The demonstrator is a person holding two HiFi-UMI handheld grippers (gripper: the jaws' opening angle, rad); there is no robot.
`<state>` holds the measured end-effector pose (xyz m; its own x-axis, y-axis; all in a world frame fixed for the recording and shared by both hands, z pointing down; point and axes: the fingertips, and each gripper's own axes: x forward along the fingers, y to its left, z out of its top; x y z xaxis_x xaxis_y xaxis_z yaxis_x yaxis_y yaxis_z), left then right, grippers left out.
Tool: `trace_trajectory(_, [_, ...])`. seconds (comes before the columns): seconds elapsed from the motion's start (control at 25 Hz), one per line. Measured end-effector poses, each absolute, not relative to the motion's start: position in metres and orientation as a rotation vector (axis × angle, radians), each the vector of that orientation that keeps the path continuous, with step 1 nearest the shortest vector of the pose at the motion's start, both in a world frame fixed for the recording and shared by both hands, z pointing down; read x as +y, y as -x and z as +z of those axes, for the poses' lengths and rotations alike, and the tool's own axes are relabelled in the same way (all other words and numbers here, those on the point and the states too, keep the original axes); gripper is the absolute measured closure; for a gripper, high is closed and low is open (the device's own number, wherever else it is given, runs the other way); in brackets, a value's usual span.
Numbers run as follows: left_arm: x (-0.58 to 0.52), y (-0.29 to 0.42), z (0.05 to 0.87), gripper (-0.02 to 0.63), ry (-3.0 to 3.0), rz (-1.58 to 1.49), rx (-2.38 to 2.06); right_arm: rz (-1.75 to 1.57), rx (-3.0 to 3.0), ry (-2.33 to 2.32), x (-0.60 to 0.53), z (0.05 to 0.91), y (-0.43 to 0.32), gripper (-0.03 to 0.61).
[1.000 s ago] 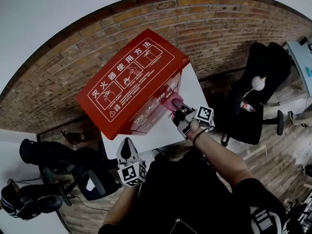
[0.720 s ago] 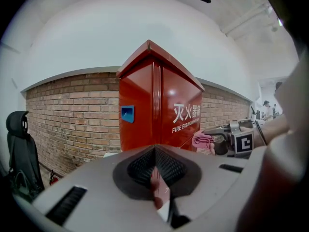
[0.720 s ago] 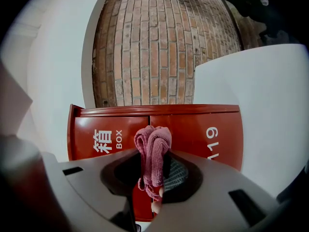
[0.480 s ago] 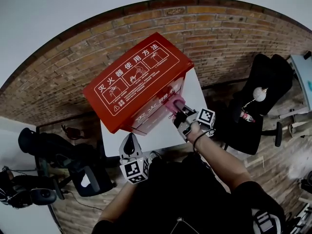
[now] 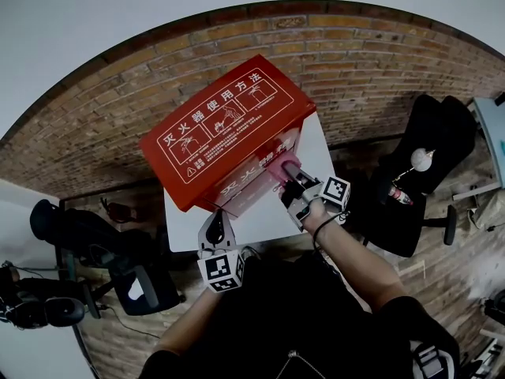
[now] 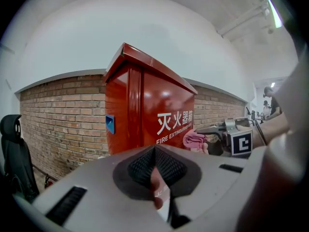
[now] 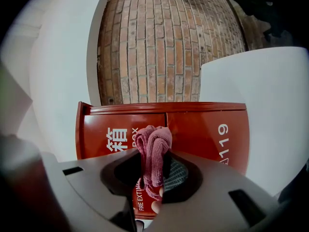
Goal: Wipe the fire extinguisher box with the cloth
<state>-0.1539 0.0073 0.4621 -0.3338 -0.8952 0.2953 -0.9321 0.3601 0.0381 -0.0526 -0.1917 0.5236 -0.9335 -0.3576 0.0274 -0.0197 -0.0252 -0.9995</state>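
While my right gripper [image 5: 289, 174] is clamping the cloth [image 7: 153, 151] at the fire extinguisher box [image 5: 225, 129]'s front, my left gripper [image 5: 215, 226] is hovering, jaws together and empty, nearer me.

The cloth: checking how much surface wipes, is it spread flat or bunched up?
Bunched up. The pink cloth is a folded wad pinched in the right tongs, its rounded lobes poking past the tips.

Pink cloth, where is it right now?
The pink cloth is squeezed in the right hand-held gripper, up at the front of the red fire extinguisher box. In the head view, that is just right of the middle.
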Motion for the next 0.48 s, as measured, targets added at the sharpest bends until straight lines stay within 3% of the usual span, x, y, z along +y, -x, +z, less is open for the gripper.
trace_trajectory(0.48, [-0.015,0.142,0.46,0.586,-1.715,0.212,-2.296,-2.024,2.008,0.334,-0.189,0.485,0.05,0.476])
